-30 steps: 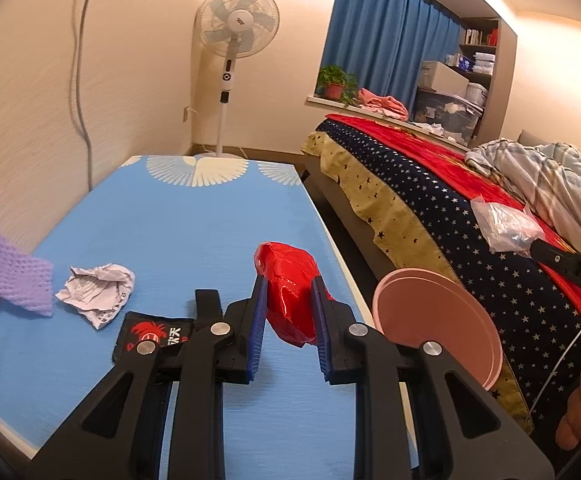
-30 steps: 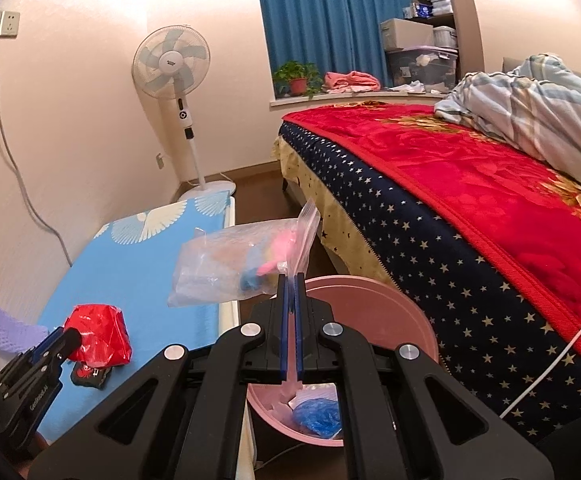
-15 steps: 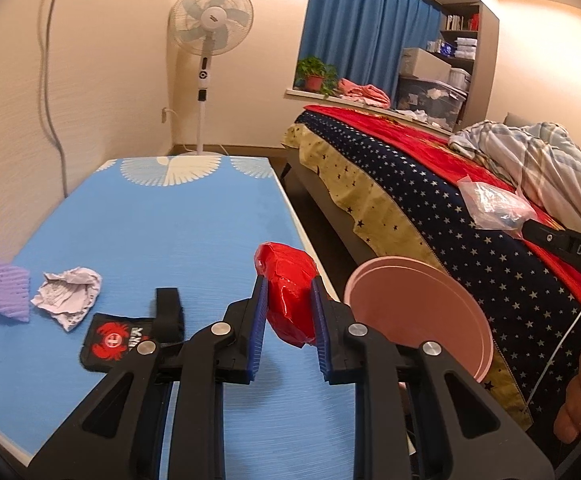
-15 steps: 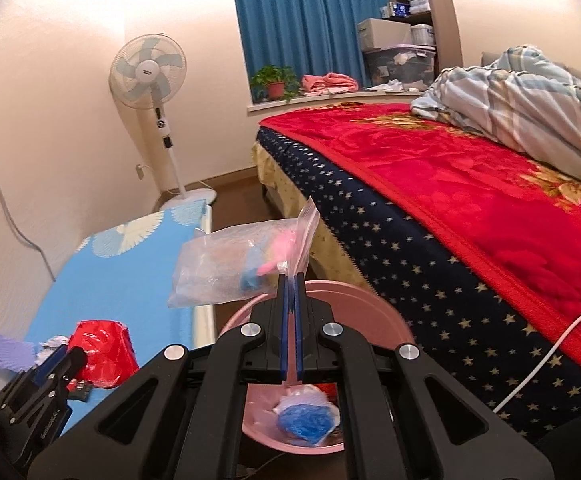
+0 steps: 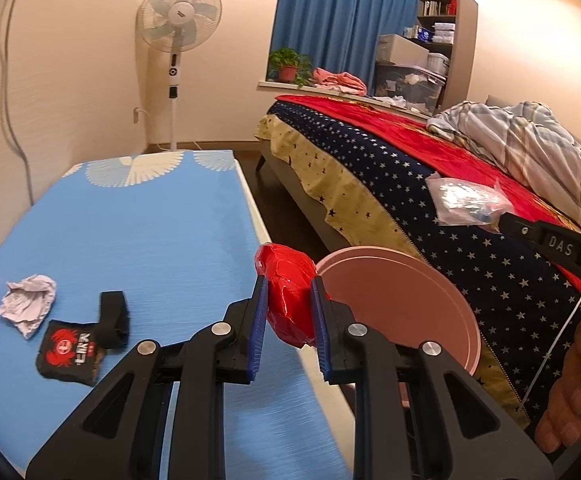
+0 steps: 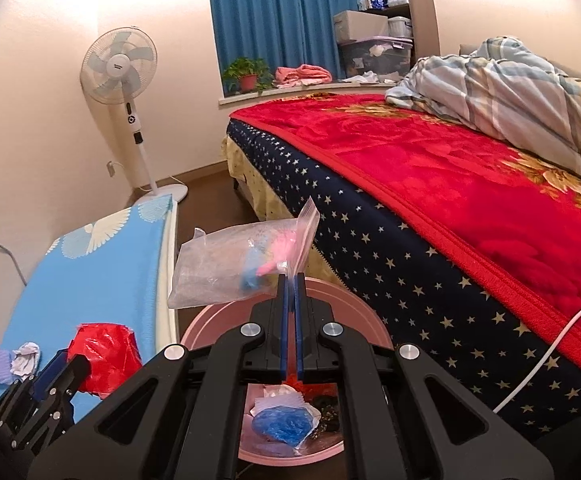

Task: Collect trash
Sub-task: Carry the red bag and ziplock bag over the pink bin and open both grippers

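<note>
The left tool [image 5: 290, 308] clamps a crinkled glossy red wrapper [image 5: 290, 292] at the edge of the blue bench [image 5: 150, 232], beside the round pink bin [image 5: 402, 300]. The right tool [image 6: 290, 292], pinched tight, holds a clear floppy zip bag [image 6: 234, 268] by its corner above that bin, where blue plastic [image 6: 282, 426] lies crumpled

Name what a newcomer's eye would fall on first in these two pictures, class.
First, the crumpled red wrapper pinched in the left gripper at the blue table's edge. Next, the clear zip bag clamped by the right gripper above the pink trash bin, beside the bed's red blanket.
</note>
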Demonstrator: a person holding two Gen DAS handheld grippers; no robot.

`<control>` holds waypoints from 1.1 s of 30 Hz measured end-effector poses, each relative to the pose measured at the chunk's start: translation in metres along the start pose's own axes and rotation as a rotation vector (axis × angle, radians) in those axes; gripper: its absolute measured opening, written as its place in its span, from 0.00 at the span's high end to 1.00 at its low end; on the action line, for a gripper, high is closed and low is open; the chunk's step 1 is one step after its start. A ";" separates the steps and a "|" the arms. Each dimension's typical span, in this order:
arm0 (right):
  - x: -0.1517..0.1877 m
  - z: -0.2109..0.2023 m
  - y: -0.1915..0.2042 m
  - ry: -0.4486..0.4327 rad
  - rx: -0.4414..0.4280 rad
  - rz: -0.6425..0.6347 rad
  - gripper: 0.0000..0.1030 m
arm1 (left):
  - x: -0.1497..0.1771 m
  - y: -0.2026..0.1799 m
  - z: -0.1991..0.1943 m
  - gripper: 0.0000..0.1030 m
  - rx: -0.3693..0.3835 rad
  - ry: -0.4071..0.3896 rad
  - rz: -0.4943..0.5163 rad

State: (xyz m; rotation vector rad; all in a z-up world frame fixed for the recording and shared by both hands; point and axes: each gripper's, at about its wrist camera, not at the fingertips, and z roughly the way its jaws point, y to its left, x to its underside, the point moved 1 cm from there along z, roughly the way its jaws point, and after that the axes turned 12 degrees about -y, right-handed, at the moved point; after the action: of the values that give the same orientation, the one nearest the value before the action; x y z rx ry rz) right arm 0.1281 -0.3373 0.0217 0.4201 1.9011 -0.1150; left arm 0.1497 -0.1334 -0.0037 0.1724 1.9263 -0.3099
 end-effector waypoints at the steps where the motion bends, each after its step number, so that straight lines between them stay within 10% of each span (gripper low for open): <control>1: 0.001 0.002 -0.001 0.004 0.005 0.003 0.97 | 0.001 -0.003 0.003 0.79 0.007 0.003 0.002; 21: 0.015 0.034 -0.011 0.060 0.064 0.026 0.97 | 0.018 -0.031 0.048 0.94 0.116 0.080 -0.026; 24: 0.019 0.039 -0.012 0.083 0.069 0.029 0.91 | 0.020 -0.027 0.052 0.93 0.120 0.088 -0.054; 28: 0.023 0.044 -0.013 0.109 0.094 0.034 0.54 | 0.020 -0.015 0.054 0.92 0.116 0.104 -0.102; 33: 0.022 0.040 -0.010 0.092 0.087 0.020 0.54 | 0.018 -0.011 0.049 0.81 0.103 0.097 -0.100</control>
State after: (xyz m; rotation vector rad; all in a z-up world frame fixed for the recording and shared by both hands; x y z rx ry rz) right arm 0.1532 -0.3522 -0.0147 0.5115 1.9872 -0.1681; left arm 0.1841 -0.1593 -0.0361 0.1621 2.0194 -0.4759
